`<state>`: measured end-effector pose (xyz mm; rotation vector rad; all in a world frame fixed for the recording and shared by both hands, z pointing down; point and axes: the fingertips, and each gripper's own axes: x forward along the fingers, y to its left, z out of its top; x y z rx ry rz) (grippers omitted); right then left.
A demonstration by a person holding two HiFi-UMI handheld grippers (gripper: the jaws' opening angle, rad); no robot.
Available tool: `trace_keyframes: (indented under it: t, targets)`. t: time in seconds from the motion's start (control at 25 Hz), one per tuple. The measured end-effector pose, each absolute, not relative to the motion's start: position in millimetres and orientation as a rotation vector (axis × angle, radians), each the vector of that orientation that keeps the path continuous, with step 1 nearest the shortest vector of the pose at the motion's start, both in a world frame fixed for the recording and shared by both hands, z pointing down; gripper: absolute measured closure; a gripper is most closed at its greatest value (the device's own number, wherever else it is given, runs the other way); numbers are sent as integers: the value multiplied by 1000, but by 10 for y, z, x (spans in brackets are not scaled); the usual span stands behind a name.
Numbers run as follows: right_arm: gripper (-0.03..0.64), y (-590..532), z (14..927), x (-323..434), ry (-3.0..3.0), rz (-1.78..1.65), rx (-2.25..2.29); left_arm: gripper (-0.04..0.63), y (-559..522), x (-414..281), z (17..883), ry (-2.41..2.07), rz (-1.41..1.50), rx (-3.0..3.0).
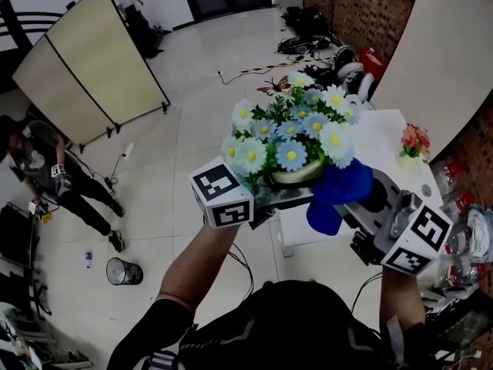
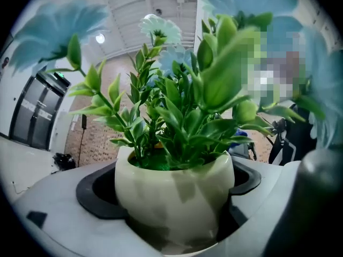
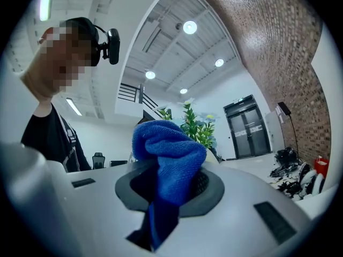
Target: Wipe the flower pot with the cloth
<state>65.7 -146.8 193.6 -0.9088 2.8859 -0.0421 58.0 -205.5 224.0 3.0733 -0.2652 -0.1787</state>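
Observation:
A cream flower pot (image 1: 296, 176) with green leaves and pale blue daisy-like flowers (image 1: 291, 132) is held up in the air. My left gripper (image 2: 174, 210) is shut on the pot (image 2: 174, 197), its jaws pressed against both sides. A blue cloth (image 1: 337, 193) hangs bunched from my right gripper (image 1: 350, 206), which is shut on it. In the head view the cloth touches the pot's right side. The right gripper view shows the cloth (image 3: 169, 162) standing up between the jaws, with the plant's leaves (image 3: 194, 126) just behind it.
A white table (image 1: 389, 141) below holds a small red-flowered plant (image 1: 415, 139). A folding screen (image 1: 88, 60) and a person (image 1: 54, 179) stand on the floor at left, near a bin (image 1: 123, 271). Cables and gear (image 1: 316, 41) lie along the brick wall.

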Motion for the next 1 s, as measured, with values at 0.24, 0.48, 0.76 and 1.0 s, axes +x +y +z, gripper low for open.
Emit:
trace_keyframes:
  t: [0.24, 0.48, 0.76, 1.0]
  targets:
    - [547, -1542, 1960, 721, 2897, -19, -885, 34, -1958, 509, 2304, -252, -173, 3068]
    - [546, -1816, 1876, 942, 2845, -133, -905, 34, -1938, 514, 2202, -227, -177, 3064]
    - [547, -1987, 1849, 1048, 2821, -120, -924, 34, -1771, 482, 2095, -131, -216, 3109]
    - [546, -1560, 1647, 911, 2832, -76, -838, 34, -1820, 179, 2135, -21, -228, 3124]
